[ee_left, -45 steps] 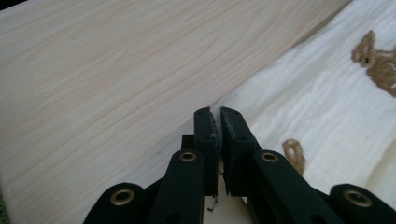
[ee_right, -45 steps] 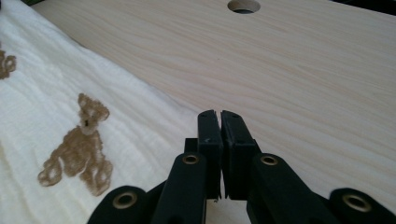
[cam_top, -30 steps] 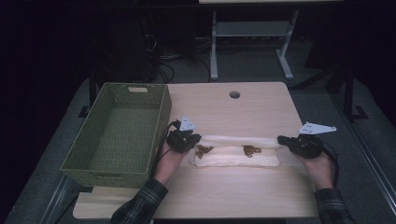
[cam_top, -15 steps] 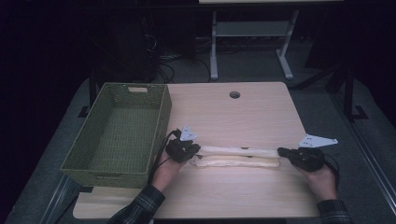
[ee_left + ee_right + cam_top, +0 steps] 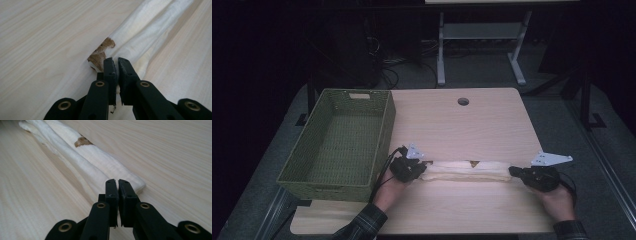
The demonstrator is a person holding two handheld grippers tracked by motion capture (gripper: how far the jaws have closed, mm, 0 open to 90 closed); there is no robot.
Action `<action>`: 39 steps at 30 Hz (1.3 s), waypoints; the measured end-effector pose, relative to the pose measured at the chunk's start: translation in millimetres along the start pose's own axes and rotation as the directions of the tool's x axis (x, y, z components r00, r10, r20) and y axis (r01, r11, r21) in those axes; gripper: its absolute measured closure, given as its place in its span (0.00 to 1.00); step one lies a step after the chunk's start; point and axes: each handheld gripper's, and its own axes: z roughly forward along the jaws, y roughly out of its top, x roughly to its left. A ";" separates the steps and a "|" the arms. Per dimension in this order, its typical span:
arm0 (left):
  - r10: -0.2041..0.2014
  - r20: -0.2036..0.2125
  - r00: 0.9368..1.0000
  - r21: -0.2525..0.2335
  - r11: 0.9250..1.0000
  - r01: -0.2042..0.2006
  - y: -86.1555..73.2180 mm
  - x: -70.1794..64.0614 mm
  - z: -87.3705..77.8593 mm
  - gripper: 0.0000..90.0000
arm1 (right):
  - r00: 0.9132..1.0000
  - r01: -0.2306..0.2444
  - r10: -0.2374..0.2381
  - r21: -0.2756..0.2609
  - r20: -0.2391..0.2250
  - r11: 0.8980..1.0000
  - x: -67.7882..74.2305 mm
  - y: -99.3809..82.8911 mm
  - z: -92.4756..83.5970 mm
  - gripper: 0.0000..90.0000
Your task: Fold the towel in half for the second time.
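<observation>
Cream cloth (image 5: 464, 170), folded into a long narrow strip, lies across the near part of a pale wooden table (image 5: 462, 125).

Compared with a second ago, the strip is thinner and nearer the person, which suggests another lengthwise fold has just been laid. Left gripper (image 5: 416, 169) is clamped on the cloth's left end, beside a brown printed patch (image 5: 101, 53); right gripper (image 5: 117, 183) is clamped on the right end. An empty green woven basket (image 5: 384, 130) stands at the left. No brand, label or writing can be read.
</observation>
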 end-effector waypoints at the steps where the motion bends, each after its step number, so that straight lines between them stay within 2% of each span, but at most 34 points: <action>1: -0.005 0.000 1.000 -0.007 1.000 0.005 -0.5 -1.4 -1.6 0.92 | 1.000 -0.007 0.007 -0.002 -0.003 1.000 2.8 -1.2 -3.5 0.93; 2: -0.007 0.000 1.000 -0.013 1.000 0.007 -0.6 -2.3 -3.8 0.92 | 1.000 -0.007 0.007 -0.002 -0.003 1.000 2.8 -1.2 -3.5 0.93; 3: -0.004 0.000 1.000 -0.023 1.000 0.004 -0.5 -2.5 -6.2 0.84 | 1.000 -0.011 0.011 -0.010 -0.005 1.000 4.5 -1.6 -8.4 0.85; 4: -0.010 0.002 1.000 -0.035 0.999 0.010 -0.2 -2.7 -9.0 0.84 | 1.000 -0.011 0.011 -0.010 -0.005 1.000 4.5 -1.6 -8.4 0.85; 5: -0.014 0.005 1.000 -0.039 0.999 0.014 0.6 -2.7 -11.8 0.75 | 1.000 -0.025 0.025 -0.029 -0.012 0.999 4.8 -0.6 -14.0 0.76; 6: -0.012 0.008 1.000 -0.049 0.999 0.013 1.6 -2.5 -13.9 0.75 | 1.000 -0.025 0.025 -0.029 -0.012 0.999 4.8 -0.6 -14.0 0.76; 7: -0.016 0.011 1.000 -0.064 0.998 0.017 3.0 -2.5 -15.4 0.67 | 0.999 -0.039 0.038 -0.043 -0.010 0.998 5.0 2.2 -19.0 0.72; 8: -0.016 0.016 1.000 -0.064 0.998 0.017 5.1 -2.4 -16.7 0.67 | 0.999 -0.039 0.038 -0.043 -0.010 0.998 5.0 2.2 -19.0 0.72; 12: -0.009 0.032 0.999 -0.099 0.995 0.012 15.3 0.0 -19.0 0.57 | 0.999 -0.040 0.040 -0.067 0.005 0.997 1.9 10.7 -22.1 0.65; 17: 0.017 0.059 0.998 -0.114 0.993 -0.010 33.9 6.4 -9.6 0.49 | 0.998 -0.047 0.049 -0.059 0.033 0.997 -9.3 22.4 -14.1 0.63; 21: 0.032 0.079 0.996 -0.109 0.994 -0.023 44.9 9.8 2.4 0.48 | 0.997 -0.058 0.060 -0.034 0.044 0.998 -17.8 26.2 -2.5 0.64; 27: 0.065 0.115 0.991 -0.092 0.994 -0.055 54.5 10.3 20.1 0.47 | 0.996 -0.070 0.069 0.020 0.047 0.997 -24.4 20.8 16.1 0.64; 31: 0.086 0.148 0.985 -0.073 0.995 -0.075 56.7 10.1 31.4 0.45 | 0.996 -0.078 0.075 0.059 0.044 0.995 -25.0 15.9 26.3 0.64; 34: 0.087 0.173 0.981 -0.070 0.995 -0.076 59.6 7.5 40.2 0.43 | 0.996 -0.086 0.084 0.068 0.033 0.994 -26.8 12.2 31.5 0.64; 35: 0.103 0.177 0.979 -0.064 0.994 -0.093 60.8 7.1 42.7 0.43 | 0.996 -0.091 0.088 0.078 0.031 0.993 -26.7 11.5 32.6 0.63; 39: 0.116 0.196 0.974 -0.051 0.993 -0.108 63.4 4.2 54.9 0.43 | 0.995 -0.098 0.097 0.088 0.017 0.991 -27.1 9.9 36.8 0.64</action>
